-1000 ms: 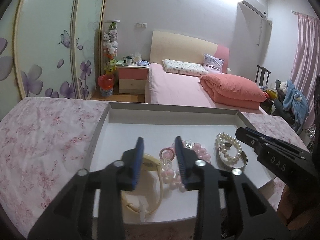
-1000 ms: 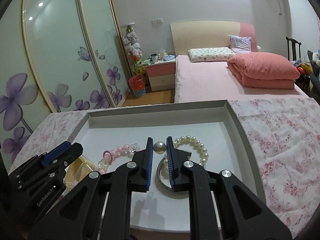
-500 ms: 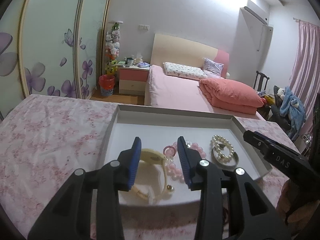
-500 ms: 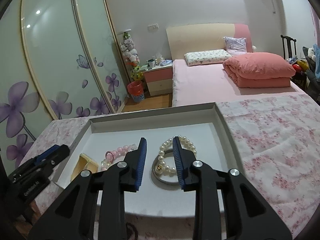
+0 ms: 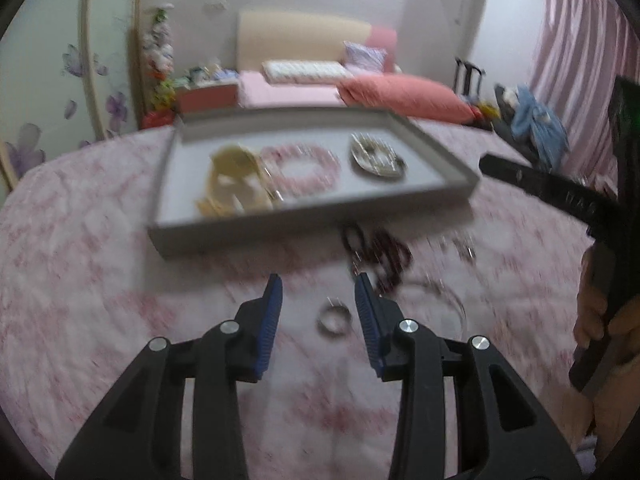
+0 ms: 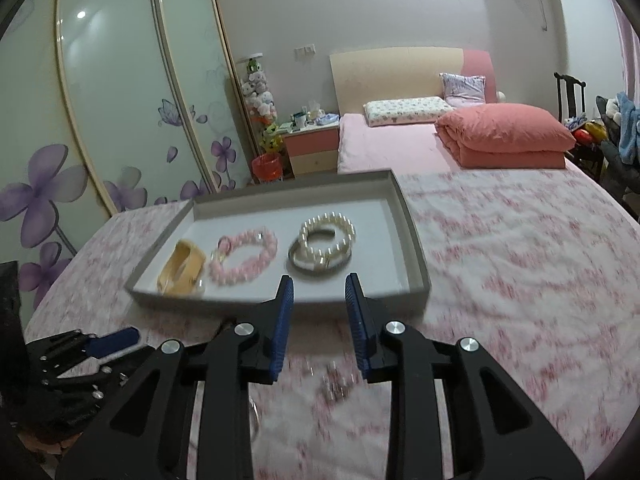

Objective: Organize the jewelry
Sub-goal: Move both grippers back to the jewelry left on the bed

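Three bracelets lie in the tray [image 6: 416,268]; a ring [image 5: 334,321] and dark beads [image 5: 384,252] wait on the counter; both grippers' fingers gape empty

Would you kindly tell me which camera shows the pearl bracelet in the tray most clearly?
The right wrist view: the pearl bracelet is sharp, individual beads visible. In the left wrist view it is a motion-blurred smear.
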{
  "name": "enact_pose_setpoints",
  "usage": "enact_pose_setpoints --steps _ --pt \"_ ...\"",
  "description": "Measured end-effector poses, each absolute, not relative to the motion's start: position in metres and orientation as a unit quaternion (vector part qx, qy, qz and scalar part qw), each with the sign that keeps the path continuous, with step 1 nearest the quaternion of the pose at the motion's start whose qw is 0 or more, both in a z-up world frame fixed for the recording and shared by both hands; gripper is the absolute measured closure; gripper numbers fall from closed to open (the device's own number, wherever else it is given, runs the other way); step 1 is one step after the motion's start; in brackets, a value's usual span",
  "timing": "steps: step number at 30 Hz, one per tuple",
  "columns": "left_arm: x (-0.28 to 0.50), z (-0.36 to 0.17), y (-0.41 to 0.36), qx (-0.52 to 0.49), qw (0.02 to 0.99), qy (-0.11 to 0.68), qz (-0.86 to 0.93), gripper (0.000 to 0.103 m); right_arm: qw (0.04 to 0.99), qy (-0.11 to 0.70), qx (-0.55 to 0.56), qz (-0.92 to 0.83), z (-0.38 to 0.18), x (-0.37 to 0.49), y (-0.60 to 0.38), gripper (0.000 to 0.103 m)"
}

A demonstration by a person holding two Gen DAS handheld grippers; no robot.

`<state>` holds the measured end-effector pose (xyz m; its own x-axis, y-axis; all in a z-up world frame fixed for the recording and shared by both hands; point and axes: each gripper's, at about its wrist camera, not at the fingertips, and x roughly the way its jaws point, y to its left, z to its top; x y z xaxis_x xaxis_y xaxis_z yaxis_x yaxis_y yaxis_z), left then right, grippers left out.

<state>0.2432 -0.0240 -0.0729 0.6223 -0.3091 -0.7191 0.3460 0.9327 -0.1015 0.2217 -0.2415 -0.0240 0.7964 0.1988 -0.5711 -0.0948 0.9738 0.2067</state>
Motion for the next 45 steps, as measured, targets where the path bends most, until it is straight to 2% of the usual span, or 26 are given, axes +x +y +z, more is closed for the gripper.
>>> enact_pose_setpoints --steps 10,19,26,28,30,34,39,45 --pt "0.251 -0.091 -0.044 0.049 0.883 0.431 -0.178 0.065 0.94 0.32 0.094 0.072 -0.031 0.202 -0.254 0.075" --pt "0.258 -0.092 -0.047 0.06 0.887 0.432 -0.153 0.068 0.94 0.32 0.092 0.077 -0.033 0.201 -0.253 0.075" --pt "0.255 -0.093 -0.053 0.081 0.885 0.43 -0.158 0.069 0.939 0.322 0.093 0.077 -0.034 0.202 -0.251 0.07" --pt "0.254 -0.093 -0.055 0.084 0.885 0.43 -0.159 0.071 0.939 0.321 0.093 0.079 -0.035 0.201 -0.25 0.07" --pt "0.255 -0.092 -0.056 0.086 0.885 0.429 -0.16 0.081 0.939 0.321 0.092 0.08 -0.034 0.201 -0.249 0.07" --pt "0.254 -0.092 -0.056 0.086 0.885 0.428 -0.159 0.081 0.939 0.321 0.094 0.08 -0.034 0.2 -0.248 0.07" --pt "0.257 -0.092 -0.044 0.076 0.889 0.43 -0.139 0.081 0.939 0.323 0.093 0.076 -0.033 0.198 -0.251 0.07" --pt "0.266 -0.09 0.008 0.043 0.897 0.434 -0.077 0.081 0.935 0.337 0.091 0.065 -0.04 0.198 -0.26 0.07"
